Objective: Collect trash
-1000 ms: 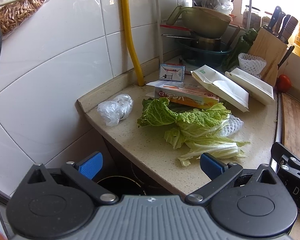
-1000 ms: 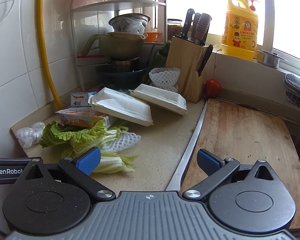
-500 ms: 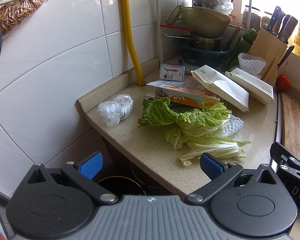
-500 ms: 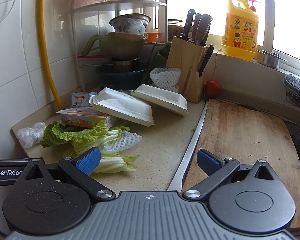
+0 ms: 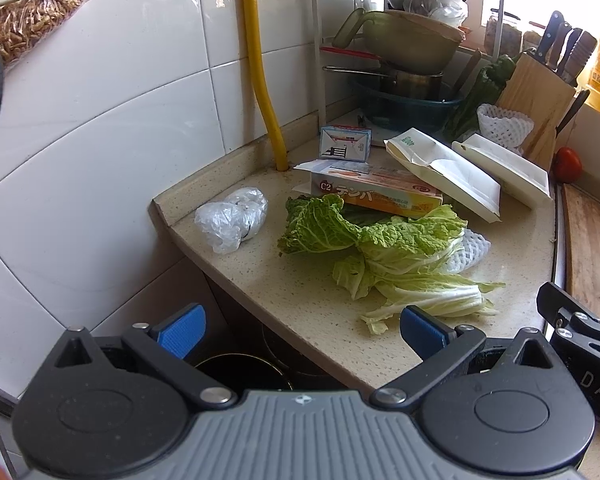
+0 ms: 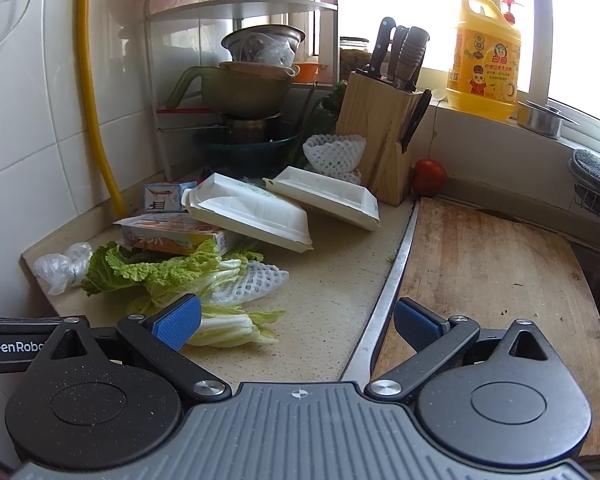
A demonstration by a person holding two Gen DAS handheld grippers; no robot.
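Left claw [image 5: 302,326] is hanging released, its blue fingertips [image 5: 182,330] spread wide and grasping nothing, off the near-left corner of the tabletop [image 5: 300,288]. Right claw [image 6: 296,322] is likewise hanging released and empty, straddling the metal strip [image 6: 384,300] that is dividing the tabletop from the wooden cutting board [image 6: 488,276].

Trash is lying across the tabletop. A crumpled clear plastic bag [image 5: 232,218] is sitting alone near the left edge. Cabbage leaves [image 5: 384,248] are sprawling in the middle, overlapping a white foam fruit net [image 5: 470,250]. Behind them, an orange-and-yellow carton [image 5: 376,194] is lying flat, with a white foam takeaway box [image 5: 440,168] leaning on it and a second foam box [image 5: 504,168] just beside that. A small blue-and-white carton [image 5: 345,143] is standing behind, near a yellow pipe [image 5: 260,68].

Obstructions at the rear: a wire rack holding stacked pots and bowls [image 6: 248,92], a wooden knife block [image 6: 380,128] with another foam net [image 6: 334,152] leaning against it, and a tomato [image 6: 430,176] just beside the block. A yellow detergent bottle [image 6: 484,60] is standing on the windowsill. A dark bin opening [image 5: 240,370] is showing below the tabletop corner, beneath the left claw.
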